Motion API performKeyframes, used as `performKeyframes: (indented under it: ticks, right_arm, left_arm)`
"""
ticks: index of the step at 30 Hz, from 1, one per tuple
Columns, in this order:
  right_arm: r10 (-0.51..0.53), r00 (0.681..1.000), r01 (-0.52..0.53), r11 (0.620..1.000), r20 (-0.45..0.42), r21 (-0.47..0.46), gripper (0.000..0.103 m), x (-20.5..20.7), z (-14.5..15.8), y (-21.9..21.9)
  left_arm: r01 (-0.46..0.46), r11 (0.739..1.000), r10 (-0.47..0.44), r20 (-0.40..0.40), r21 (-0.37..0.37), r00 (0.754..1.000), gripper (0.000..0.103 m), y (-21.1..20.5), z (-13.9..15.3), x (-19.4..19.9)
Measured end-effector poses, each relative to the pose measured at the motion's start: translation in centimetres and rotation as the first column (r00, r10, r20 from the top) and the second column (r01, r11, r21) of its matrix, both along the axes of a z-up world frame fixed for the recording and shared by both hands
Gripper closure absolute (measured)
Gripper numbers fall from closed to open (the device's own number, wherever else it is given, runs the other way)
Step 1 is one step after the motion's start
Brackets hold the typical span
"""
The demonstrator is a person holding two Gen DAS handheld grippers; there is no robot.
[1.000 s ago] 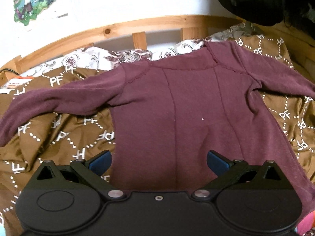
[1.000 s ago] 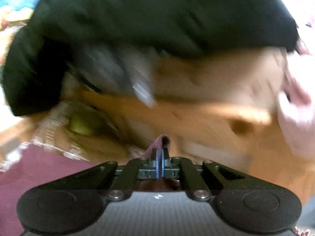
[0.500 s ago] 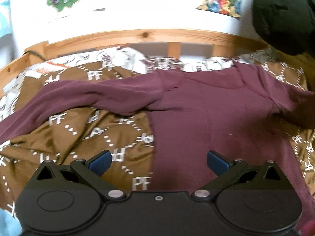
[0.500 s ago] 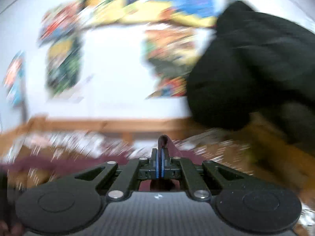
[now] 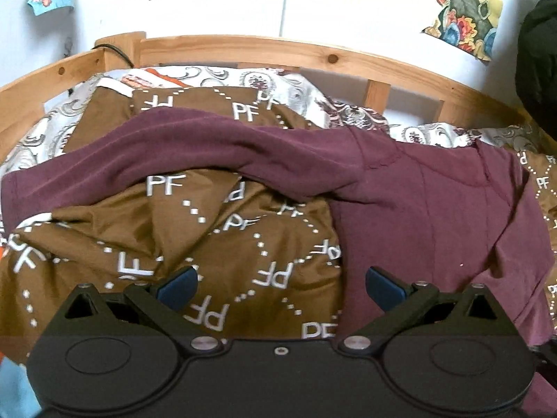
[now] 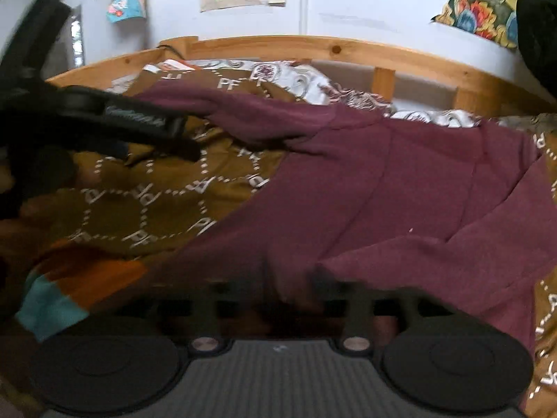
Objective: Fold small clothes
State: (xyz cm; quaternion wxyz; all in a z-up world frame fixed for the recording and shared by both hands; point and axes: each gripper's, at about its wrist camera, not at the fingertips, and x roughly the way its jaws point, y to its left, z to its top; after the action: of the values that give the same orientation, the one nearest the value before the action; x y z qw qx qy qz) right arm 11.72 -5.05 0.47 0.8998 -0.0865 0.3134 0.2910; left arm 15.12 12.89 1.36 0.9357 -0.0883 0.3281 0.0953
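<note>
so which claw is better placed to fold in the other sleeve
Left. The left claw hangs open near the spread sleeve; the right claw, jaws opening, is over the sleeve already folded across the maroon top.

Even, soft indoor light fills both views, brightest on the white wall (image 5: 348, 10), which is nearly washed out in the left wrist view. The left view is sharp: the maroon shirt (image 5: 428, 216) and the printed brown bedcover (image 5: 222, 244) show crisp creases with soft shadows in the folds. The right view is dimmer and motion-smeared, its own claw (image 6: 278, 299) a dark blur. Fisheye distortion bows the wooden bed frame (image 5: 278, 52), and the corners darken.
</note>
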Motion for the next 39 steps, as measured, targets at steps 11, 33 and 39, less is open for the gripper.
performKeyframes:
  ticks: [11, 33, 39]
  right_arm:
    - [-0.173, 0.984, 0.175, 0.984, 0.040, -0.038, 0.010, 0.9, 2.6, -12.3]
    - [-0.441, 0.898, 0.432, 0.875, -0.012, 0.217, 0.096, 23.4, 1.7, -23.5]
    - [-0.487, 0.872, 0.487, 0.849, -0.052, 0.203, 0.095, 24.0, -0.5, -24.2]
  left_arm:
    - [0.309, 0.951, -0.309, -0.030, -0.002, 0.951, 0.001, -7.7, -2.0, 2.3]
    - [0.340, 0.934, -0.322, -0.159, 0.109, 0.933, 0.001, -12.0, -7.7, 3.0]
    - [0.335, 0.938, -0.313, -0.192, 0.094, 0.930, 0.001, -12.1, -8.2, 3.7]
